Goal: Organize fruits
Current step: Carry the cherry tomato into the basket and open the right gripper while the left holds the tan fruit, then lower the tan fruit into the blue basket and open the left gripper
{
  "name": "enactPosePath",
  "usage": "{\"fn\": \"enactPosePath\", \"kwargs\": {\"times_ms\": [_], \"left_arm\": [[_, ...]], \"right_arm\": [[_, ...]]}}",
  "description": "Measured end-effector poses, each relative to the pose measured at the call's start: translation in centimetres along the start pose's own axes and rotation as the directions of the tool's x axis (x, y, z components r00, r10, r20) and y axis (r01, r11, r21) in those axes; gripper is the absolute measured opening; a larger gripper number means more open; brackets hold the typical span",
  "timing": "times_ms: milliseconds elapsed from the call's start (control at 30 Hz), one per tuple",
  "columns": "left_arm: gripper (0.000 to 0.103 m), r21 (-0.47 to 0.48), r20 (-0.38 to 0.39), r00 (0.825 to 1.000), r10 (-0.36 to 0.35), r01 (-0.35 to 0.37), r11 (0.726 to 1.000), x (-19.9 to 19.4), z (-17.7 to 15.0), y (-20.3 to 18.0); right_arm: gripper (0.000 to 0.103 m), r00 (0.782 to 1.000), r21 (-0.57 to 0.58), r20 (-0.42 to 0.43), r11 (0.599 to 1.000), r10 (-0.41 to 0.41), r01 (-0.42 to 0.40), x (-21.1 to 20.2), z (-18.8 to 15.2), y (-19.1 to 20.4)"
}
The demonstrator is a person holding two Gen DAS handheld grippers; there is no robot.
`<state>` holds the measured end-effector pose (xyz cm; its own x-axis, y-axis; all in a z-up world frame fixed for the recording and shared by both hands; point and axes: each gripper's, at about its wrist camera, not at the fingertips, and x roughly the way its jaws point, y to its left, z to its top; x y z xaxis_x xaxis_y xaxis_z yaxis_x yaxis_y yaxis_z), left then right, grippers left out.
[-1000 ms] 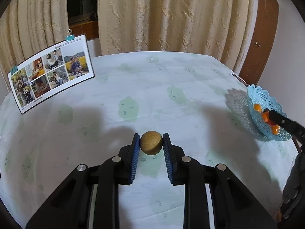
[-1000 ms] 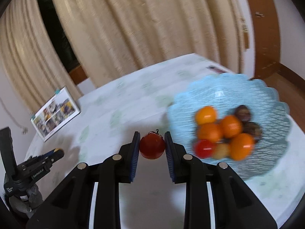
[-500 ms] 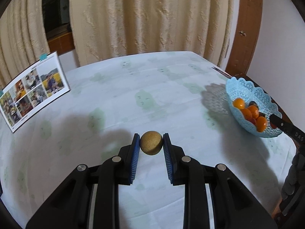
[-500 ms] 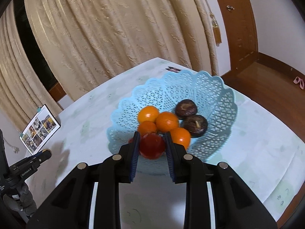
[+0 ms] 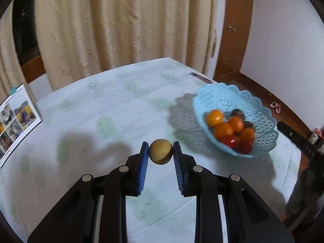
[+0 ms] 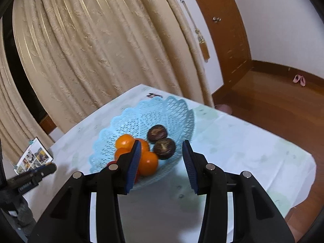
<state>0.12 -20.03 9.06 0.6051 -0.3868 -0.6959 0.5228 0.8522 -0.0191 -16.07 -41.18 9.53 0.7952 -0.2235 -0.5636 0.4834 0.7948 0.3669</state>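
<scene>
The jaws of the left gripper (image 5: 160, 151) are seen clamped on a round tan fruit (image 5: 160, 151), which is pressed between the blue pads (image 5: 142, 166) above the pale patterned tablecloth (image 5: 113, 109). In the left wrist view, a light-blue lattice basket (image 5: 239, 101) is set at about three o'clock from the held fruit, and orange fruits (image 5: 223, 130), red fruits (image 5: 230, 141) and dark fruits (image 5: 237, 112) are piled in it. A photo sheet (image 5: 16, 119) is propped at nine o'clock near the table's edge. In the right wrist view, the jaws of the right gripper (image 6: 161, 158) are opening, with nothing pinched between them; the basket (image 6: 154, 111) is framed at twelve o'clock, with orange fruits (image 6: 148, 163) and two dark brown fruits (image 6: 164, 147) lying inside. A red fruit (image 6: 112, 163) is partly hidden behind the left finger (image 6: 132, 168). The other gripper's black tip (image 6: 30, 177) is visible at nine o'clock.
</scene>
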Motion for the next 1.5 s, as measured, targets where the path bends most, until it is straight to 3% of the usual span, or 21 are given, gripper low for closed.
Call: {"fn": "enactPosePath", "kwargs": {"times_ms": [100,500,1100,1300,1333,1433,1500], "left_arm": [[0.025,0.02,-0.001,0.999,-0.034,0.034,0.999,0.8,0.9,-1.6],[0.025,0.1,-0.015,0.995,-0.099,0.1,0.99,3.9,2.8,-6.7],[0.025,0.13,-0.027,0.995,-0.101,0.104,0.986,6.3,2.9,-8.0],[0.026,0.139,-0.009,0.995,-0.101,0.101,0.985,6.2,2.9,-8.2],[0.028,0.138,-0.009,0.995,-0.099,0.099,0.985,6.2,2.9,-8.2],[0.057,0.135,0.006,0.996,-0.086,0.085,0.987,6.0,2.8,-8.1],[0.059,0.145,0.028,0.997,-0.067,0.062,0.988,5.7,2.7,-8.1]], "right_arm": [[0.052,1.0,-0.014,0.022,1.0,-0.017,0.017,-0.5,-0.4,-0.1],[0.052,1.0,-0.024,0.02,1.0,-0.018,0.018,-0.4,-0.9,-0.2],[0.054,1.0,-0.025,-0.01,0.999,-0.021,0.021,0.3,-1.4,-0.2],[0.062,1.0,-0.023,-0.009,0.999,-0.023,0.023,0.3,-1.4,-0.2],[0.062,1.0,-0.025,-0.01,0.999,-0.025,0.024,0.3,-1.4,-0.2],[0.069,1.0,-0.021,-0.008,0.999,-0.026,0.026,0.2,-1.4,-0.3],[0.072,1.0,-0.018,-0.006,0.999,-0.028,0.028,0.2,-1.4,-0.3]]}}
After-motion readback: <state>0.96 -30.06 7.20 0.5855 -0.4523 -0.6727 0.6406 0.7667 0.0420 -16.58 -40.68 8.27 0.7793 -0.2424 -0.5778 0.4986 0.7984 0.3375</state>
